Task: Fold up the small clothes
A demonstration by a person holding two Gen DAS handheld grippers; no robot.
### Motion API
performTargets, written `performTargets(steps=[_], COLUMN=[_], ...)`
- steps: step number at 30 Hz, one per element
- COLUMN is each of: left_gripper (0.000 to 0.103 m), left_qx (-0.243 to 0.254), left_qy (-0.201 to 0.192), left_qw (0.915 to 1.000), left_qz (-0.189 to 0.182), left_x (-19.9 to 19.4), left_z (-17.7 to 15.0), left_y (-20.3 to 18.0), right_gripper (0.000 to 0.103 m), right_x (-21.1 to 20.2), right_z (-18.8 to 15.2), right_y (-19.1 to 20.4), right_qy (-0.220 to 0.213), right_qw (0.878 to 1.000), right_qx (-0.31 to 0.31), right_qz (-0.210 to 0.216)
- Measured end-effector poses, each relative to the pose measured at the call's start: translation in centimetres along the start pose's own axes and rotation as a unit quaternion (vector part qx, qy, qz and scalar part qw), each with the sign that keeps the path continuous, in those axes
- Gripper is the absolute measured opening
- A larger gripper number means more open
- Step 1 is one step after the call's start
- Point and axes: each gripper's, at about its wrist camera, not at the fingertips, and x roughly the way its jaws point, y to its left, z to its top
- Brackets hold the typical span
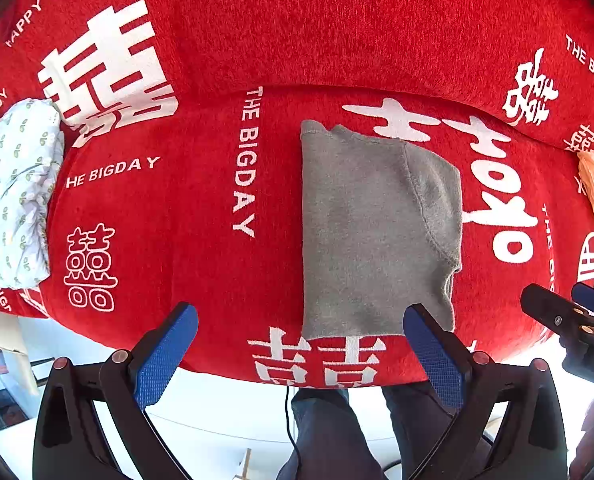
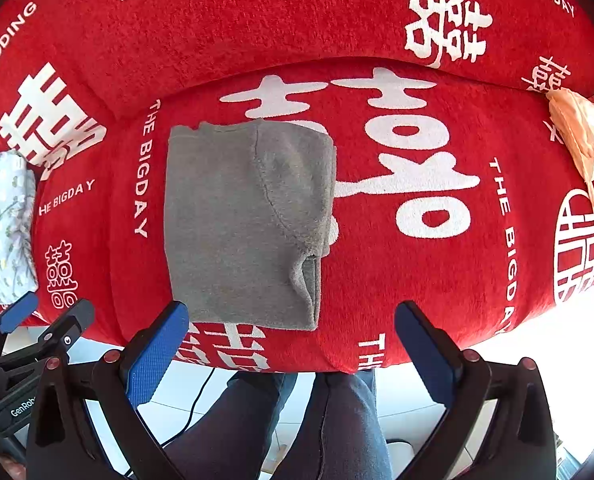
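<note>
Nearest, the person's dark-trousered legs [image 2: 337, 420] stand on pale floor [image 1: 225, 412] with a thin black cable [image 2: 201, 392] trailing past. Just above them the left tongs [image 1: 301, 336] are spread wide, blue pads [image 1: 165, 356] apart and pinching nothing, hovering at the near edge of the red cover [image 1: 201, 280]; the right-hand pad sits over the near corner of the grey garment [image 1: 369, 232], though I cannot tell whether it touches. The right tongs [image 2: 291, 334] are likewise spread and empty, their left pad [image 2: 157, 356] just beside the garment's [image 2: 241, 224] near left corner. Each pair shows at the edge of the other's view. The garment lies folded into a neat upright rectangle on the cover's seat surface, near its front edge, with a curved seam running down its right part and layered edges showing at the near right corner. The cover [image 2: 377, 280], printed with white characters and "THE BIGDAY", spreads left and right around it. At the left edge lies a bunched white cloth [image 1: 13, 200] with small green marks; at the far right an orange-peach cloth [image 2: 581, 136]. Farthest, the cover rises up what looks like a backrest.
</note>
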Motion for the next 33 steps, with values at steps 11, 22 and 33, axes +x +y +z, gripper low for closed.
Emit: performTargets(steps=[11, 22, 33], left_gripper=[0.103, 0.103, 0.103], left_qx=[0.002, 0.003, 0.007], left_qy=[0.000, 0.000, 0.001], left_qw=[1.0000, 1.0000, 1.0000], left_qz=[0.001, 0.002, 0.004], left_x=[-0.01, -0.05, -0.10], left_z=[-0.08, -0.07, 0.09], left_y=[0.05, 0.03, 0.09], right_gripper=[0.103, 0.103, 0.103], right_x=[0.00, -0.20, -0.28], right_z=[0.15, 0.15, 0.12], right_y=[0.15, 0.28, 0.43], right_qy=[-0.001, -0.003, -0.003], right_qw=[1.000, 1.000, 1.000], right_qx=[-0.003, -0.006, -0.007], right_qz=[-0.005, -0.009, -0.009])
